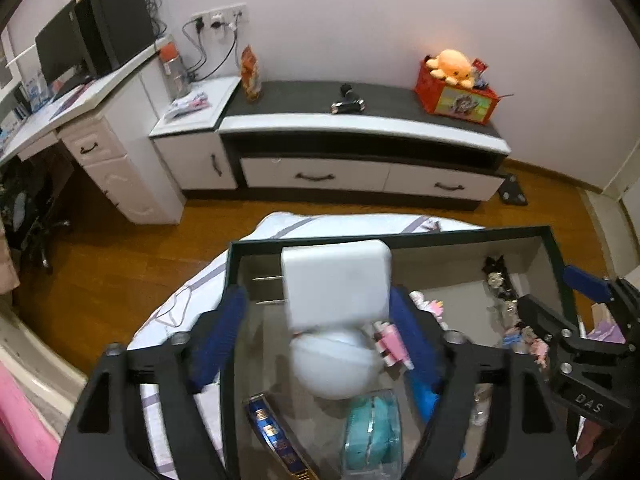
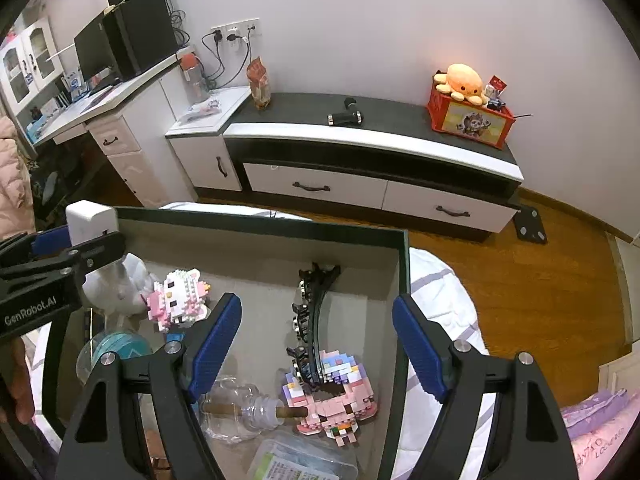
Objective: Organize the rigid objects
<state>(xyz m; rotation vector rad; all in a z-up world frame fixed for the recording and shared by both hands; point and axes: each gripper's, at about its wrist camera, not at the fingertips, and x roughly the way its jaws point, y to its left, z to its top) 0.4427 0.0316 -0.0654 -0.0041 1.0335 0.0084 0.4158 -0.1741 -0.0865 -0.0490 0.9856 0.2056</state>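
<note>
Left wrist view shows the left gripper (image 1: 320, 320) clamped on a white charger (image 1: 335, 280), held above the box (image 1: 400, 236) near its far left corner. Right gripper (image 2: 316, 344) hangs spread and empty over the box's right side. The placing step seems in hand; next it likely needs lowering onto bare floor beside the block figure (image 2: 178, 300) before letting go.

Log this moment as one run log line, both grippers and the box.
left gripper: shut on white charger, over box | right gripper: open, empty, above hair clip | step: charger not yet released
</note>
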